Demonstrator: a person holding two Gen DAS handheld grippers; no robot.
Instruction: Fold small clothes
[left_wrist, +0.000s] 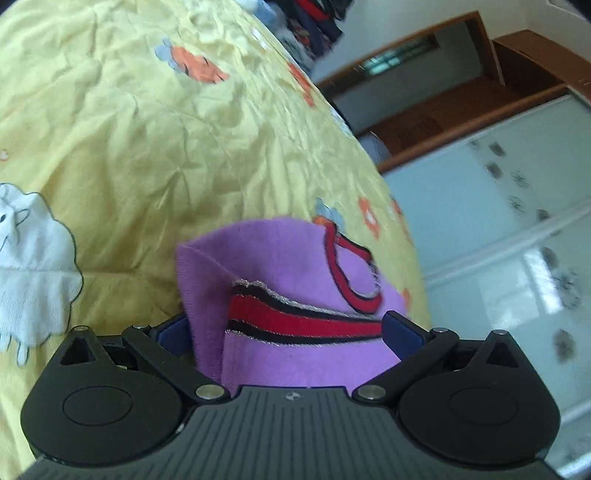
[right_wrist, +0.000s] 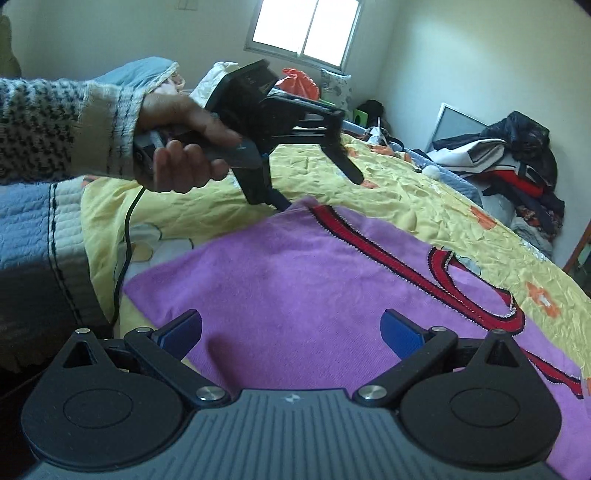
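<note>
Bedroom daylight falls across a bed (right_wrist: 424, 199) covered by a wrinkled yellow quilt (left_wrist: 147, 147) printed with sheep and orange flowers, where a small purple garment (right_wrist: 295, 280) with red-and-black trim lies partly spread near the bed's edge. A person's hand (right_wrist: 177, 147), in a knitted sleeve (right_wrist: 55, 133), carries the left tool (right_wrist: 314, 192) over the garment's far corner, while the right tool (right_wrist: 291, 332) hovers low above the near part of the cloth, its blue pads spread apart with nothing between them.

The left wrist view shows the left tool (left_wrist: 288, 328) with its jaws wide too, a raised fold of purple cloth and its striped trim (left_wrist: 303, 321) bunched between the pads; whether the pads are pinching it cannot be told.

The step in hand appears to be taking hold of a corner for the first fold. Doing it well likely means pinching both layers at the edge, lifting just enough to clear the quilt, and carrying the corner across so the trims line up without dragging the rest.

Only the right wrist view reveals the garment's full spread, the hand, a window (right_wrist: 306, 26) and a heap of clothes (right_wrist: 517, 162) beyond the bed. Only the left wrist view shows the lifted fold close up and a glass-fronted wardrobe (left_wrist: 498, 221).
</note>
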